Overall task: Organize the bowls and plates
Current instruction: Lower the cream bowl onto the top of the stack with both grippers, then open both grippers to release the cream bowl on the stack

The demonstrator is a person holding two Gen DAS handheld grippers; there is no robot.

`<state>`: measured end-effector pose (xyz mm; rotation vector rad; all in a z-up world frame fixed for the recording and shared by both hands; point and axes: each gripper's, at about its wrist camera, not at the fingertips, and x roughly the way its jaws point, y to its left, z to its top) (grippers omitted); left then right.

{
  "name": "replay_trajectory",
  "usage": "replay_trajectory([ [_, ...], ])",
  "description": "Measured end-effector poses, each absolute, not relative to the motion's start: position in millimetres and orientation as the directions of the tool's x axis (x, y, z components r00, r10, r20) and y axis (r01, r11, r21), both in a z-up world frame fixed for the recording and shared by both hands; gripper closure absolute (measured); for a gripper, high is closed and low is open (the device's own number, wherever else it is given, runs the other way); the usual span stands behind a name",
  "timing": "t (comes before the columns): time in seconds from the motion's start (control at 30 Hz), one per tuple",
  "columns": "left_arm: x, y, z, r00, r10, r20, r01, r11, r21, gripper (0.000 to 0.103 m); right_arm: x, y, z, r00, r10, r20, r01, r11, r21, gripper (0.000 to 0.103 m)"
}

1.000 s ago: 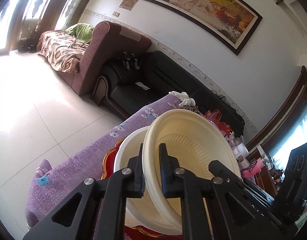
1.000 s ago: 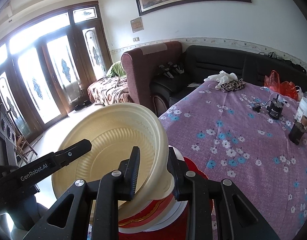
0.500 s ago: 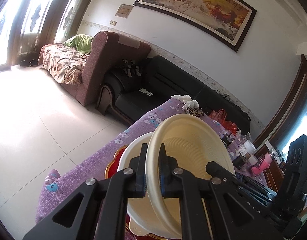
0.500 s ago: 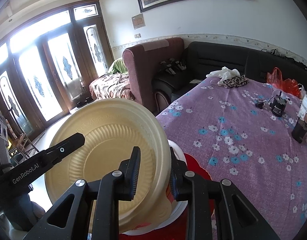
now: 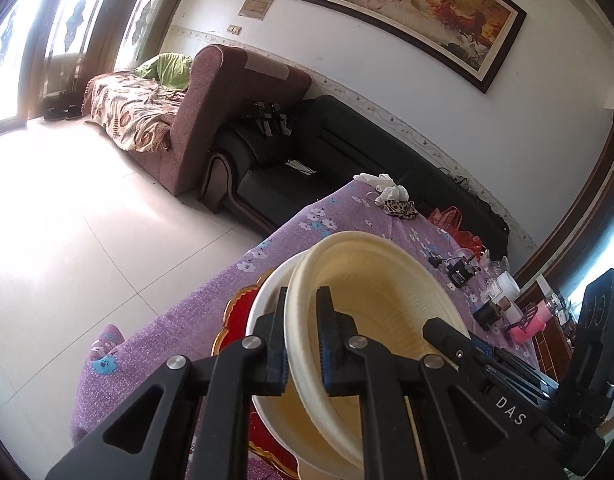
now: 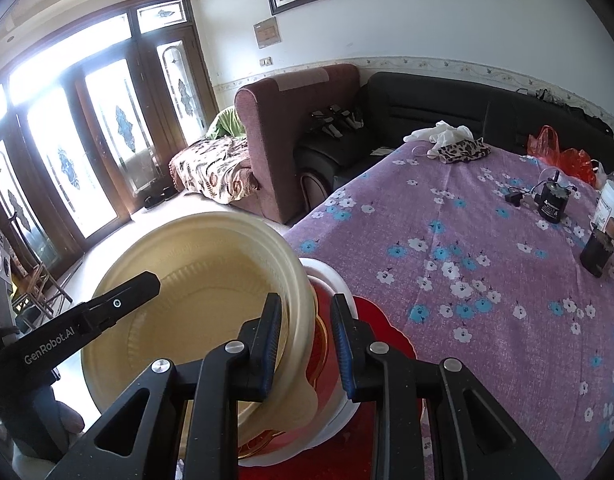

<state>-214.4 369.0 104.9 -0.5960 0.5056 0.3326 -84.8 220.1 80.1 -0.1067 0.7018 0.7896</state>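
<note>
A cream bowl (image 5: 371, 300) (image 6: 195, 300) hangs tilted over a white bowl (image 5: 263, 308) (image 6: 329, 274) on a red gold-edged plate (image 5: 239, 316) (image 6: 381, 320), which lies on the purple flowered tablecloth (image 6: 487, 280). My right gripper (image 6: 305, 300) is shut on the cream bowl's near rim, one pad inside and one outside. My left gripper (image 5: 303, 294) straddles the opposite rim. Its jaws are opening, with the rim still between them and the pads just off it. Each gripper's finger shows in the other's view.
The table edge (image 5: 211, 292) drops to a tiled floor (image 5: 87, 220) on the left. At the far right of the cloth stand a black device (image 6: 551, 200), a white jar (image 6: 611, 208) and a dark bottle (image 6: 597, 252). Sofas (image 6: 427, 120) line the wall.
My left gripper's jaws have parted a little around the cream bowl's rim. The bowl stays tilted over the stack, and both hands have barely moved.
</note>
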Motion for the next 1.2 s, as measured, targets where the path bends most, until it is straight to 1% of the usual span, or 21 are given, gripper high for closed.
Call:
replay_trajectory([
  [0.03,-214.9,367.1,106.5,0.829,0.158,-0.536,-0.435,0.785,-0.441,0.077,-84.6,220.0,79.8,0.495,0.614,-0.615,-0.681,0.713,0.164,0.075],
  [0.07,-214.6,365.2,108.5,0.834,0.152,-0.530,-0.424,0.791,-0.440,0.070,-84.3,220.1,79.8,0.497,0.613,-0.614,-0.680,0.715,0.163,0.075],
  [0.13,-214.4,358.9,113.3,0.841,0.147,-0.521,-0.407,0.807,-0.428,0.045,-84.9,221.1,79.7,0.494,0.618,-0.612,-0.684,0.710,0.165,0.075],
  [0.17,-215.5,355.0,116.4,0.843,0.159,-0.513,-0.406,0.814,-0.415,0.040,-86.2,221.7,79.9,0.495,0.619,-0.610,-0.687,0.709,0.162,0.075],
  [0.2,-218.3,350.2,121.1,0.845,0.190,-0.499,-0.416,0.822,-0.390,0.028,-87.4,222.2,80.3,0.498,0.619,-0.607,-0.688,0.708,0.158,0.075],
  [0.23,-221.1,347.3,125.2,0.849,0.215,-0.482,-0.421,0.826,-0.374,0.020,-88.0,222.2,80.5,0.502,0.618,-0.605,-0.688,0.709,0.154,0.074],
  [0.3,-228.5,341.9,133.7,0.863,0.251,-0.439,-0.423,0.834,-0.355,0.015,-88.5,220.6,81.1,0.511,0.620,-0.595,-0.684,0.713,0.156,0.070],
  [0.4,-231.8,340.5,140.6,0.865,0.270,-0.423,-0.430,0.833,-0.347,0.012,-85.0,217.1,81.4,0.517,0.619,-0.591,-0.670,0.722,0.170,0.067],
  [0.53,-225.8,337.3,141.2,0.846,0.285,-0.452,-0.450,0.835,-0.317,0.012,-77.9,210.4,80.5,0.514,0.623,-0.590,-0.653,0.730,0.202,0.064],
  [0.6,-223.3,335.6,140.6,0.838,0.290,-0.463,-0.457,0.836,-0.304,0.012,-75.8,207.8,80.8,0.513,0.624,-0.589,-0.646,0.733,0.214,0.055],
  [0.67,-223.3,334.1,141.2,0.832,0.298,-0.467,-0.465,0.834,-0.296,0.012,-74.8,204.4,81.2,0.515,0.627,-0.584,-0.641,0.735,0.223,0.052],
  [0.73,-224.0,332.8,141.9,0.826,0.312,-0.470,-0.476,0.832,-0.285,0.011,-75.0,201.8,81.9,0.519,0.627,-0.580,-0.637,0.737,0.227,0.052],
  [0.8,-223.9,332.0,142.2,0.819,0.321,-0.475,-0.485,0.829,-0.278,0.011,-75.1,199.3,83.2,0.514,0.639,-0.573,-0.639,0.730,0.242,0.044],
  [1.0,-221.0,329.4,140.7,0.812,0.310,-0.496,-0.484,0.831,-0.273,0.011,-81.4,199.4,87.2,0.512,0.653,-0.558,-0.653,0.718,0.240,0.042],
  [1.2,-222.2,328.0,141.0,0.813,0.307,-0.494,-0.483,0.830,-0.278,0.011,-88.0,199.0,89.5,0.502,0.670,-0.547,-0.673,0.700,0.240,0.039],
])
